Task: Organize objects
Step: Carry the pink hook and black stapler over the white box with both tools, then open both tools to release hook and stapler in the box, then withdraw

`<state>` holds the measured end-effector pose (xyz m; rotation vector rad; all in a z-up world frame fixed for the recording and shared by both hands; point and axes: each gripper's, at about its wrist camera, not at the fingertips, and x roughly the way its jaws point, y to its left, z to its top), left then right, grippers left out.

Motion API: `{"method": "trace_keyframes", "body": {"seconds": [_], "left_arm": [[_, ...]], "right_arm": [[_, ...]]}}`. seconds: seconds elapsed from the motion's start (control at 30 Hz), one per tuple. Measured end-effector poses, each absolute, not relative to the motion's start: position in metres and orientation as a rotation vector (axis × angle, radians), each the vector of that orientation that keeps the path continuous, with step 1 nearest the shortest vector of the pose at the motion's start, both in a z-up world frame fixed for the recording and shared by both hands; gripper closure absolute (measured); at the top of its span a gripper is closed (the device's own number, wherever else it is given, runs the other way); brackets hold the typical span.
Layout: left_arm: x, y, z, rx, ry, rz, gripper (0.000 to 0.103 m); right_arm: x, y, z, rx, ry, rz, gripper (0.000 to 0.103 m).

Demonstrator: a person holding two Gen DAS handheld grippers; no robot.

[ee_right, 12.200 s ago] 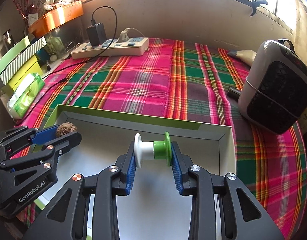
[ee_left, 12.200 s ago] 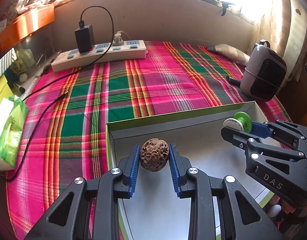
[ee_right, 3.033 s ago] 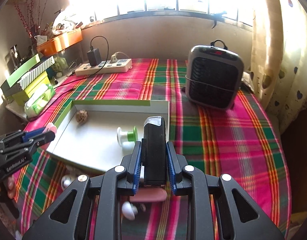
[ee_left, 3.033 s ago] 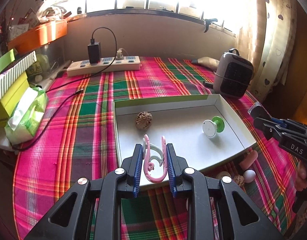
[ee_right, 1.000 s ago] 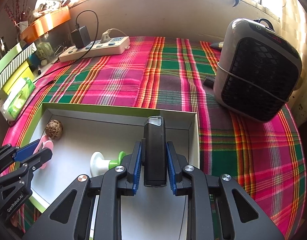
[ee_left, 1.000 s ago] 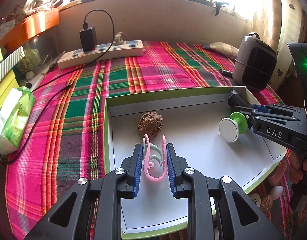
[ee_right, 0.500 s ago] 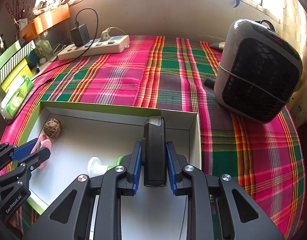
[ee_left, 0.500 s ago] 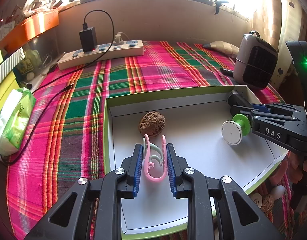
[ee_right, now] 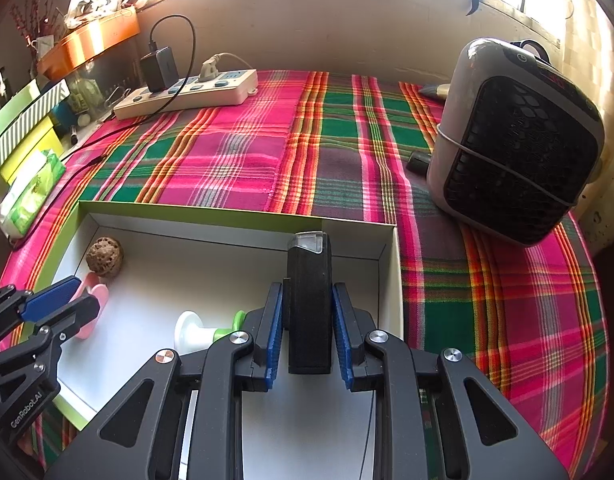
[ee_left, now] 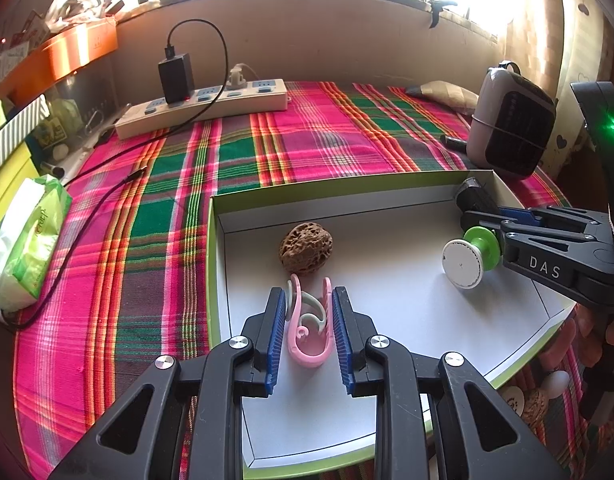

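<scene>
Judging by what already lies in the white box, the sorting looks partway done: a walnut rests on the box floor near its far left corner, and a green-and-white spool lies on its side toward the right end. Two more items are over the box but not yet let go. The left tool is clamped on a pink clip, held low just in front of the walnut; whether the clip touches the floor cannot be told. The right tool is clamped on a black lighter-like block with a clear cap, pointing at the box's far right corner, with the spool just to its left. Both pieces need only be released to count as placed. More is left: beyond the near right edge of the box, on the plaid tabletop, sit another walnut, a small white ball and a round disc, apparently waiting. A power strip and a small heater stand further back.
</scene>
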<state>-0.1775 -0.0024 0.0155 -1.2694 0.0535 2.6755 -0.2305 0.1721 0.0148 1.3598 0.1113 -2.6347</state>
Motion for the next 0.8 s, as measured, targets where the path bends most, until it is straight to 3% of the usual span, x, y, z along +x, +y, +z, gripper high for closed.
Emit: {"method": "trace_keyframes", "body": {"seconds": [0.6, 0.8], "left_arm": [[-0.175, 0.0, 0.016, -1.274, 0.046, 2.67, 0.077], [-0.172, -0.001, 0.02, -1.271, 0.033, 2.679, 0.073]], "right_arm": [[-0.227, 0.174, 0.017, 1.356, 0.087, -2.648, 0.078], [-0.22, 0.175, 0.022, 1.327, 0.066, -2.658, 0.074]]}}
